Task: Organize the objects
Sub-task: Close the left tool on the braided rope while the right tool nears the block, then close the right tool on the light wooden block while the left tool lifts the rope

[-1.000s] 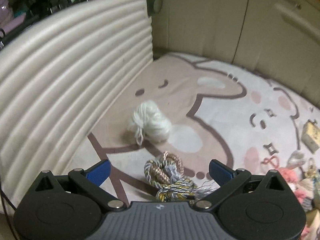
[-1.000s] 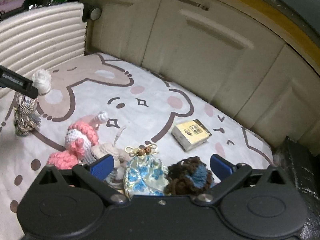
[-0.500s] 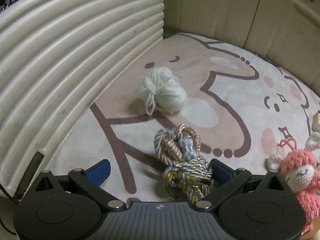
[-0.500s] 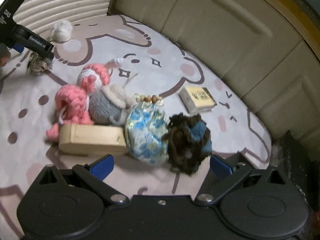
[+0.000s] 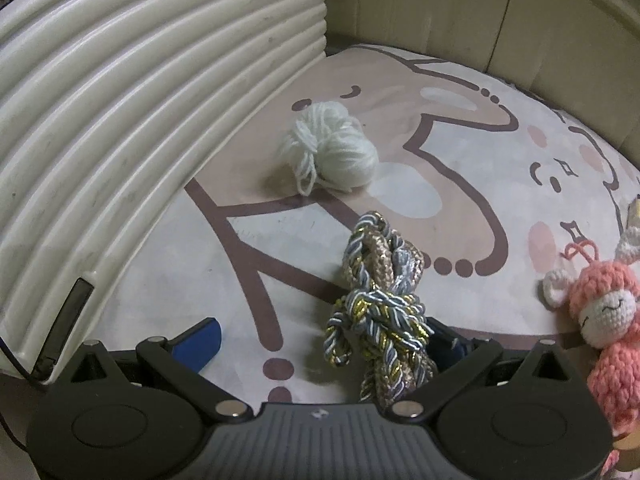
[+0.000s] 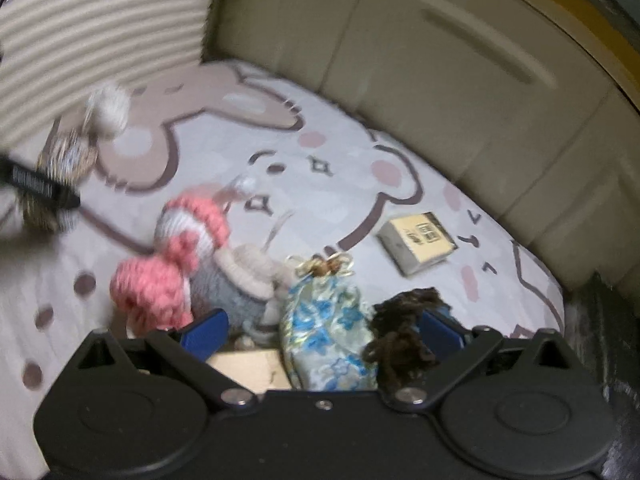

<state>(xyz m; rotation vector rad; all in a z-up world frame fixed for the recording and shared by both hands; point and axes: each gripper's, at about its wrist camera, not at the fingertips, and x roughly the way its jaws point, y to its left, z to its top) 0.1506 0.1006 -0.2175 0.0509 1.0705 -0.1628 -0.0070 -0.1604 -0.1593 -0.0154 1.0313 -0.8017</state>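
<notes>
In the left wrist view my left gripper is open over a knotted bundle of grey, gold and beige cord lying on the cartoon-print mat; the bundle sits by the right finger. A white yarn ball lies beyond it. In the right wrist view my right gripper is open above a blue floral pouch and a dark brown yarn clump. A pink crochet doll and a grey knitted piece lie to their left.
A ribbed cream panel stands along the left side. Beige cabinet walls enclose the back. A small tan box lies on the mat at the right. A wooden block lies under the right gripper.
My left gripper has drawn back and lowered, so the cord bundle now reaches between its fingers. My right gripper swung over the pile and moved closer to the pouch and brown yarn; its view is blurred.
</notes>
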